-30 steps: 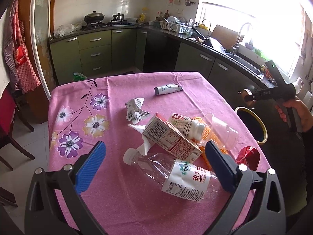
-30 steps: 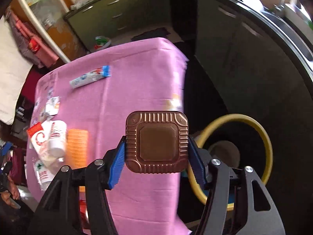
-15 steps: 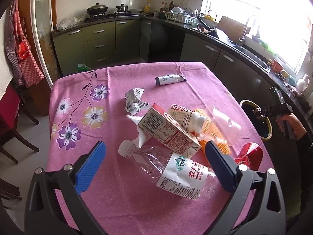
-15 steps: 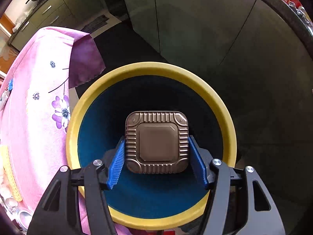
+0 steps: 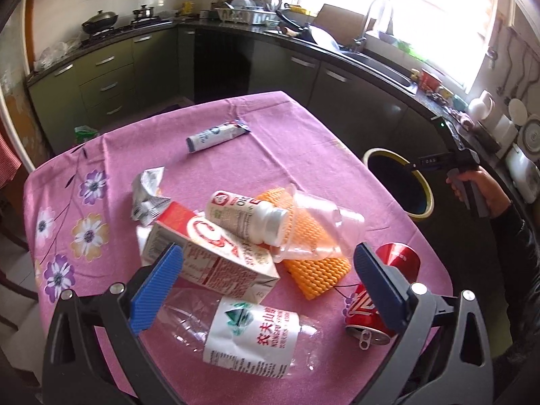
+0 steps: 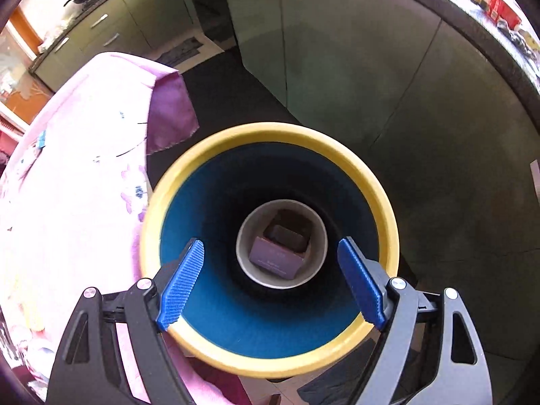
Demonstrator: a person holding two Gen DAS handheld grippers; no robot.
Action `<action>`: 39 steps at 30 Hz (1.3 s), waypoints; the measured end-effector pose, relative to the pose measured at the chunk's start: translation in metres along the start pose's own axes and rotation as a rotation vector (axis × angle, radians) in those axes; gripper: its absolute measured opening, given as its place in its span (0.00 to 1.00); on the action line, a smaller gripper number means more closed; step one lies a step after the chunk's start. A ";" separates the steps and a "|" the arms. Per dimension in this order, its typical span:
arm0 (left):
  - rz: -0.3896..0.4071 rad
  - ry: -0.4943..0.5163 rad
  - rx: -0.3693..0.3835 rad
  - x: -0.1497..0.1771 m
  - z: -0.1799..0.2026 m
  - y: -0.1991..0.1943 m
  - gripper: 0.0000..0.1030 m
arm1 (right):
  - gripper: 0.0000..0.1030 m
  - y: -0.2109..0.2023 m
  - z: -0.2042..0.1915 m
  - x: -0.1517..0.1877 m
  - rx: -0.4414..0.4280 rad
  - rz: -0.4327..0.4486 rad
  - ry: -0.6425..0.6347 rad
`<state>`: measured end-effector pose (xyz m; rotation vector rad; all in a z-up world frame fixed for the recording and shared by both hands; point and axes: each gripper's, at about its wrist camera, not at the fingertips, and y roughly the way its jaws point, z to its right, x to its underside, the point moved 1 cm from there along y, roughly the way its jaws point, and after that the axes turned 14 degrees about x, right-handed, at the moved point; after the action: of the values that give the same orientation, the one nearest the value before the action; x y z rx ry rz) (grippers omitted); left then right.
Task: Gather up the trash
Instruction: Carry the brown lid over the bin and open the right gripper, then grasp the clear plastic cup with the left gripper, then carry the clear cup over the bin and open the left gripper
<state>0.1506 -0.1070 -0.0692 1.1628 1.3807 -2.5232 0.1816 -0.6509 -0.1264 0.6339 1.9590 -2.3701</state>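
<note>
Trash [image 5: 256,246] heaped at desk [image 5: 297,141] near edge, bin [image 6: 270,135] off right edge: with right gripper [image 6: 271,283] fingers spread empty, swing back; settle left gripper [image 5: 266,283], fingers wide, squarely around water bottle [image 5: 249,334].

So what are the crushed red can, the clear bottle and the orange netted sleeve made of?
The crushed red can looks like glossy thin metal: dented, with a pull tab. The clear bottle seems thin plastic, see-through and crumpled. The orange netted sleeve is probably soft matte foam.
</note>
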 end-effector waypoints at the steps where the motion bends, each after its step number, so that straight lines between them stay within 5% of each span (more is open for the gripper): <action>1: -0.016 0.013 0.005 -0.001 0.002 0.007 0.94 | 0.78 -0.008 -0.003 0.002 -0.002 0.009 -0.007; 13: -0.133 0.155 0.118 -0.014 0.032 0.061 0.92 | 0.78 -0.037 -0.055 0.014 -0.015 0.058 -0.118; 17: -0.159 0.152 0.133 -0.016 0.029 0.069 0.64 | 0.79 -0.036 -0.066 0.012 -0.017 0.061 -0.139; 21: -0.178 0.133 0.128 -0.015 0.025 0.074 0.53 | 0.78 -0.033 -0.071 0.011 -0.023 0.058 -0.147; 22: -0.182 0.124 0.135 -0.014 0.023 0.075 0.42 | 0.78 -0.033 -0.071 0.011 -0.024 0.057 -0.149; 27: -0.193 0.110 0.226 -0.013 0.026 0.078 0.28 | 0.78 -0.032 -0.072 0.011 -0.027 0.054 -0.151; 31: -0.188 0.115 0.315 -0.014 0.036 0.080 0.04 | 0.78 -0.032 -0.071 0.012 -0.027 0.059 -0.150; 39: -0.156 0.211 0.250 -0.025 0.058 0.071 0.04 | 0.78 -0.042 -0.066 0.016 -0.007 0.086 -0.154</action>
<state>0.1606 -0.2000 -0.0850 1.4556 1.2674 -2.8191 0.1768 -0.5758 -0.1012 0.5074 1.8388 -2.2859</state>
